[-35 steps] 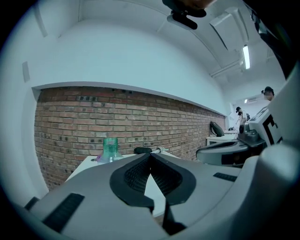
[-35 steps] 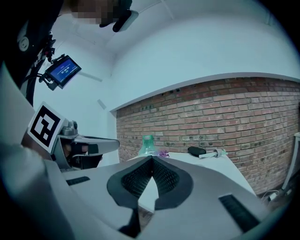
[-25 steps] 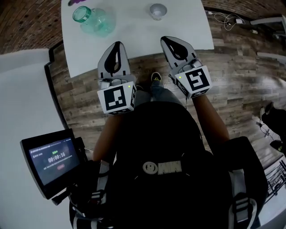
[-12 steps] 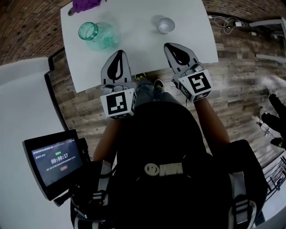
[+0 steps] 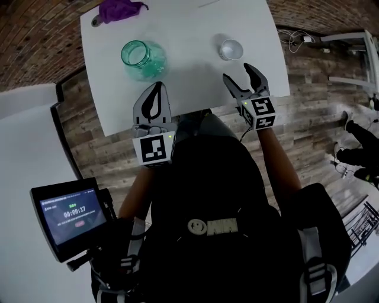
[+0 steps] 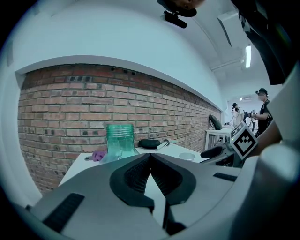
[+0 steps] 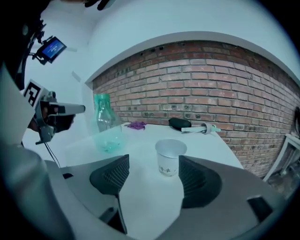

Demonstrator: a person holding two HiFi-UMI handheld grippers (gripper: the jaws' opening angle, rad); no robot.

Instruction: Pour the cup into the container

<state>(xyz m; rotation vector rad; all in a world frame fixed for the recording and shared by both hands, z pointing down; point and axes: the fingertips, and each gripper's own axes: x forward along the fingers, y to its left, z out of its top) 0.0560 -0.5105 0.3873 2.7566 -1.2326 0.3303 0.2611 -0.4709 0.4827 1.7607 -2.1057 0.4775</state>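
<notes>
A small white cup (image 5: 231,49) stands upright on the white table (image 5: 183,35), right of a green glass jar (image 5: 143,59). My right gripper (image 5: 238,72) is over the table's near edge, just short of the cup (image 7: 170,157). Its jaws have just been opening and now stand wide, with nothing between them; the cup lies a little beyond the tips. My left gripper (image 5: 156,89) is shut and empty at the near edge, below the jar (image 6: 120,139). In the right gripper view the jar (image 7: 107,126) is left of the cup.
A purple cloth (image 5: 118,9) lies at the table's far left. A black object (image 7: 180,123) and a white tool (image 7: 204,128) lie by the brick wall. A screen (image 5: 71,213) stands at my left. People stand far off to the right (image 6: 260,105).
Both grippers have moved forward and down to the table's near edge. The right gripper's jaws, shut before, now stand open. The left stays shut.
</notes>
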